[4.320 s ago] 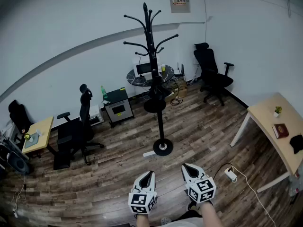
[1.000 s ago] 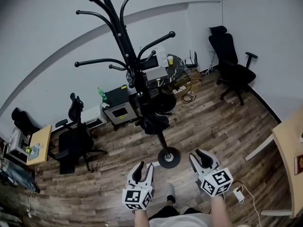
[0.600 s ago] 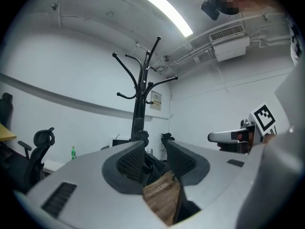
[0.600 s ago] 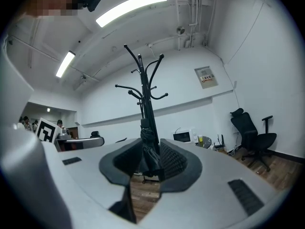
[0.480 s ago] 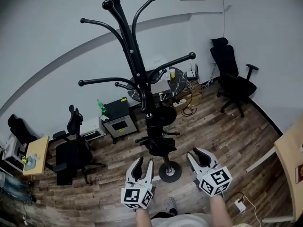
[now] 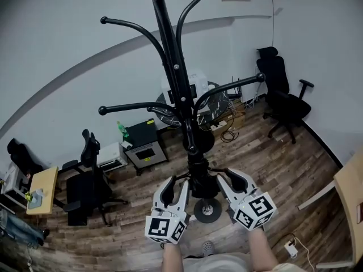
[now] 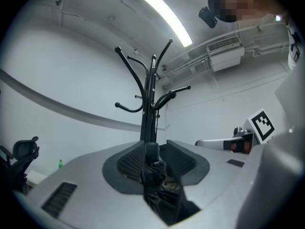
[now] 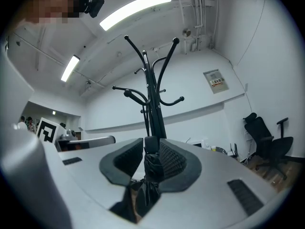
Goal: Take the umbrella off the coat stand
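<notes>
The left gripper [image 6: 174,185] and the right gripper [image 6: 233,179] have come up and forward, and now sit close on each side of the folded black umbrella [image 6: 199,177]. The left gripper's jaws are apart, with the umbrella showing in the gap. The right gripper's jaws are closing, with the umbrella between them but not squeezed yet. The umbrella is low on the coat stand [image 6: 170,44], so I think grabbing it comes next.
</notes>
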{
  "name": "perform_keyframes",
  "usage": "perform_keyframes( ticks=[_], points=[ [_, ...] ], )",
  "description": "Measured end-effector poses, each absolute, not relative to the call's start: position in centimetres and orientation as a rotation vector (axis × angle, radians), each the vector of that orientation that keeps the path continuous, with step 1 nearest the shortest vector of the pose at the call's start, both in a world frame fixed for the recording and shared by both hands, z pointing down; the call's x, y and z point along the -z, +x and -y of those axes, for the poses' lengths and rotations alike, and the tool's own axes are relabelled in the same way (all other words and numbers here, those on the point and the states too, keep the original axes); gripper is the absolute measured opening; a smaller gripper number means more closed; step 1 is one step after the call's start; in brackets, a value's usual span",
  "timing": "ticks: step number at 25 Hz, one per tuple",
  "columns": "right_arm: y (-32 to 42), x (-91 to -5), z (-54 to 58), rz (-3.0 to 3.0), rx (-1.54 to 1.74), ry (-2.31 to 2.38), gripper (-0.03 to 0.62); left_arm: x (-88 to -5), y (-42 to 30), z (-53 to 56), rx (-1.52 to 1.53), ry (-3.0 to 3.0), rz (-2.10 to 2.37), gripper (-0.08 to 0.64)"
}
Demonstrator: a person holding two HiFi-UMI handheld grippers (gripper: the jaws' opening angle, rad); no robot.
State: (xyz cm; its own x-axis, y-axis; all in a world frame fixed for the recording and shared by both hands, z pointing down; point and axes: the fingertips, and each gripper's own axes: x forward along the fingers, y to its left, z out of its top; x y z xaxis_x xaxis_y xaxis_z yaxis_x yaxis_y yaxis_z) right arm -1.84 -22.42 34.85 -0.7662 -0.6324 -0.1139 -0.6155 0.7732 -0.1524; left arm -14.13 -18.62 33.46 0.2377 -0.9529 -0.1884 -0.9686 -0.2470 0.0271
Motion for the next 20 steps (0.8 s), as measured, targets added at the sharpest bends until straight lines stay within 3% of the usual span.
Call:
perform_keyframes(
  ticks=[20],
  points=[
    [-8.4, -30.5, 27.5, -2.941, 0.034, -0.716, 0.107, -27.3, -12.1, 27.2, -0.162, -2.624, -1.31, 0.135]
  ],
)
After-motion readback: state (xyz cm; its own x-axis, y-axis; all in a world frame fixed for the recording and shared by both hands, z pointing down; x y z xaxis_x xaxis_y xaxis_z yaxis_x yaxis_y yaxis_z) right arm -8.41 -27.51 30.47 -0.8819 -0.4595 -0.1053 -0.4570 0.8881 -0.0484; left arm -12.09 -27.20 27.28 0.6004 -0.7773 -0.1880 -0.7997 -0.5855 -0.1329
